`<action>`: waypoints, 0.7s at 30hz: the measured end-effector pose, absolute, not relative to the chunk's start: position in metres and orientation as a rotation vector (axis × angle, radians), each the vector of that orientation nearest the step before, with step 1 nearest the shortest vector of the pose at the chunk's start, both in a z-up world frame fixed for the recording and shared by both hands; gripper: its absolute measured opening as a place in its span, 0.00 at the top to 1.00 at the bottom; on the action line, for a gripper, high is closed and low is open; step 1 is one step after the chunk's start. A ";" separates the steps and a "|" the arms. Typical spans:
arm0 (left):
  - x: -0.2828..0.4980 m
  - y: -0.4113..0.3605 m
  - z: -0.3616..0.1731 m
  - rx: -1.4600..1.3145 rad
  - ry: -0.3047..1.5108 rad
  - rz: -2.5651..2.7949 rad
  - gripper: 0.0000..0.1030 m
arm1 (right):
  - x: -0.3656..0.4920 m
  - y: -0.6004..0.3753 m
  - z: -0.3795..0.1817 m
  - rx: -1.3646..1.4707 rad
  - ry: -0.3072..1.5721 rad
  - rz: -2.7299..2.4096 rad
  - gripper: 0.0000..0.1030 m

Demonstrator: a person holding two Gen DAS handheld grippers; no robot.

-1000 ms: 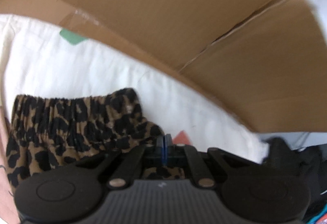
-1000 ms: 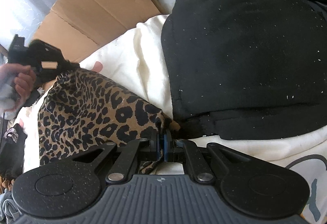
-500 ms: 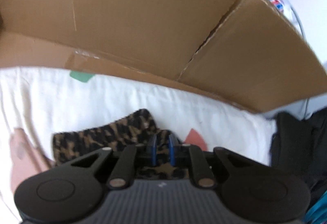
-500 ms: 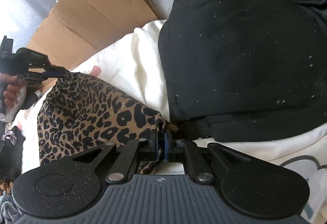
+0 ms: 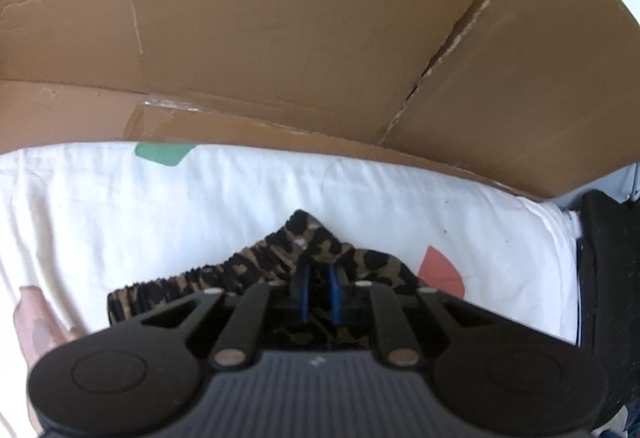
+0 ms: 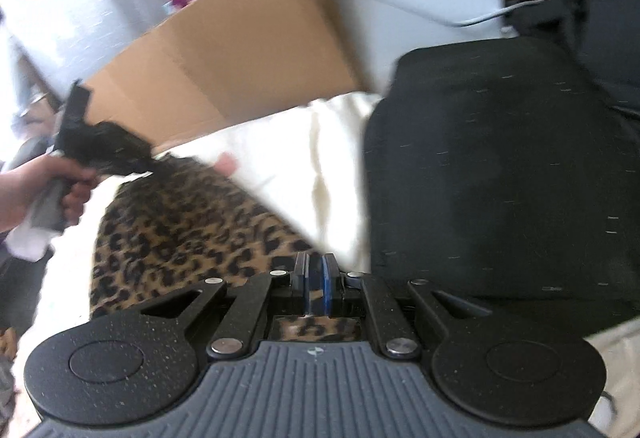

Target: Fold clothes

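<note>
Since a second ago the right gripper has lifted its corner of the leopard-print garment at lower centre; the left gripper, jaws a little apart on the waistband, has parted slightly; both pinch cloth, so the fold looks barely begun.

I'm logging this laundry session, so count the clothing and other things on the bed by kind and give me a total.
Leopard-print garment: 1
Black garment: 1
Cardboard box: 1
Handheld grippers: 2, left gripper and right gripper
Total: 5
</note>
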State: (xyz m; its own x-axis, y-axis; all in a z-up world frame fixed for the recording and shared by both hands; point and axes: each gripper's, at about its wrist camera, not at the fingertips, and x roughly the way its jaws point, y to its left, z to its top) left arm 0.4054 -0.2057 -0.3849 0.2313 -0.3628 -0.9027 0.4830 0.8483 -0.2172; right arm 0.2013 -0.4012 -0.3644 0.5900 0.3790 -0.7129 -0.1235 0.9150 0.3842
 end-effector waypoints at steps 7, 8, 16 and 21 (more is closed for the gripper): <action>0.397 -0.209 -0.371 0.129 1.179 -0.639 0.91 | 0.213 -0.382 -0.398 0.271 0.990 0.295 0.92; 0.395 -0.210 -0.368 0.130 1.174 -0.649 0.91 | 0.213 -0.383 -0.400 0.270 0.992 0.292 0.92; 0.352 -0.233 -0.372 0.187 1.199 -0.786 0.91 | 0.219 -0.388 -0.404 0.248 0.998 0.270 0.87; 0.338 -0.252 -0.391 0.218 1.222 -0.818 0.91 | 0.221 -0.391 -0.409 0.255 1.010 0.262 0.87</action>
